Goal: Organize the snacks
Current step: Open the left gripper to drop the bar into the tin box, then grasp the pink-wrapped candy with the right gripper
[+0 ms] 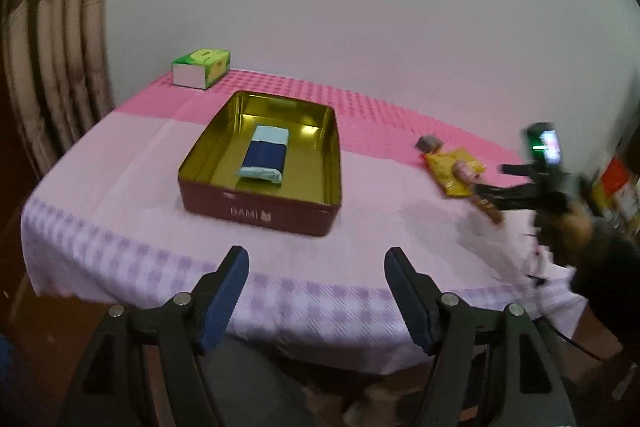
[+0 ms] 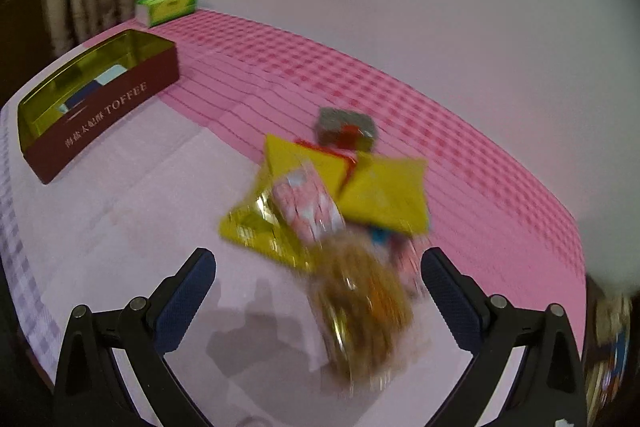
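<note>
Both grippers, left gripper [image 1: 316, 301] and right gripper [image 2: 318, 301], stand open and empty. We risk snagging two packets: the brown crinkly snack packet [image 2: 360, 311] overlaps the yellow foil pouch [image 2: 280, 211].

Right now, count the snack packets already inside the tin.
1. A blue-and-white packet lies flat on the floor of the open tin. The rest of the snacks sit in a pile outside on the tablecloth.

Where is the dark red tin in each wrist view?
Left wrist: the tin sits centre frame, open, a blue-and-white packet inside.
Right wrist: the tin sits upper left, its lettered side showing.
Shared landmark: the green box at the table's far corner.
</note>
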`<state>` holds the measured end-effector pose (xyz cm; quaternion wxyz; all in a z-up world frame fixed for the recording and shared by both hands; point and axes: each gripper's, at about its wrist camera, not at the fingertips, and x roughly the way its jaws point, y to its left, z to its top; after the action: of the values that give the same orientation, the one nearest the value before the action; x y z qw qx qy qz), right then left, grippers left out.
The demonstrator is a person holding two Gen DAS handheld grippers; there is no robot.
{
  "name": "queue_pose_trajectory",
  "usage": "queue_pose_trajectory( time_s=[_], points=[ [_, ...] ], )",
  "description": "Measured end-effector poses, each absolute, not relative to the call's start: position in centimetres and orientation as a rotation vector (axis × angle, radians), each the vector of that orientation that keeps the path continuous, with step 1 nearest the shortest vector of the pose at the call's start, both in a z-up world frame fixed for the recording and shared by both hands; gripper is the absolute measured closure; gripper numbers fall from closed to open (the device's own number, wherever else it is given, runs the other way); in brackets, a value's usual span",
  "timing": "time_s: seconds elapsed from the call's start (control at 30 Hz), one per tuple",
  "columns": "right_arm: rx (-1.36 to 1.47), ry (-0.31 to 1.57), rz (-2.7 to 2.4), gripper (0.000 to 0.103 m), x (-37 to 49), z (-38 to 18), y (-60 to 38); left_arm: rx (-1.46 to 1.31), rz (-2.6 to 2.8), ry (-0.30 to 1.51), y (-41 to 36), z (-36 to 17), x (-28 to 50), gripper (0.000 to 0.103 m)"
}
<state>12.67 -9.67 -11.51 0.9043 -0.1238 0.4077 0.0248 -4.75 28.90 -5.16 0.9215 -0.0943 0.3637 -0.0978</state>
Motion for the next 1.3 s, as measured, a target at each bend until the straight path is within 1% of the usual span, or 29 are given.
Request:
queue_pose_trajectory(
  time_s=[0.07, 0.1, 0.17, 0.2, 0.23, 0.33, 0.53, 0.97, 1.3],
  points=[
    [-0.289, 0.861, 0.067, 0.002, 14.3, -11.7, -9.4, -0.196, -0.194, 0.698, 29.1, -4.7, -6.5, 0.031],
    [-0.292, 0.868, 0.078, 0.004, 14.8, -11.9, -9.3, -0.19, -0.192, 0.68, 29.2, -4.5, -6.8, 0.031],
    [-0.289, 0.883, 0.097, 0.027, 15.6, -12.2, -9.3, -0.198, -0.21, 0.678, 29.1, -4.3, -6.9, 0.031],
    [-0.287, 0.895, 0.088, 0.059, 16.1, -12.5, -9.4, -0.204, -0.215, 0.67, 29.1, -4.2, -6.7, 0.031],
    [-0.272, 0.917, 0.084, 0.073, 16.6, -12.9, -9.6, -0.204, -0.221, 0.664, 29.2, -4.1, -6.9, 0.031],
    [-0.265, 0.918, 0.073, 0.074, 17.1, -13.3, -9.6, -0.206, -0.237, 0.662, 29.4, -4.0, -6.7, 0.031],
    [-0.224, 0.879, 0.059, 0.075, 15.4, -11.7, -9.4, -0.212, -0.244, 0.635, 29.4, -3.7, -6.8, 0.031],
    [-0.163, 0.756, -0.098, 0.075, 11.9, -3.9, -7.3, -0.142, -0.201, 0.542, 28.4, -2.0, -8.8, 0.031],
    [-0.155, 0.654, -0.136, 0.075, 11.6, 2.6, -2.4, -0.122, -0.069, 0.438, 29.3, -0.7, -10.4, 0.031]
  ],
)
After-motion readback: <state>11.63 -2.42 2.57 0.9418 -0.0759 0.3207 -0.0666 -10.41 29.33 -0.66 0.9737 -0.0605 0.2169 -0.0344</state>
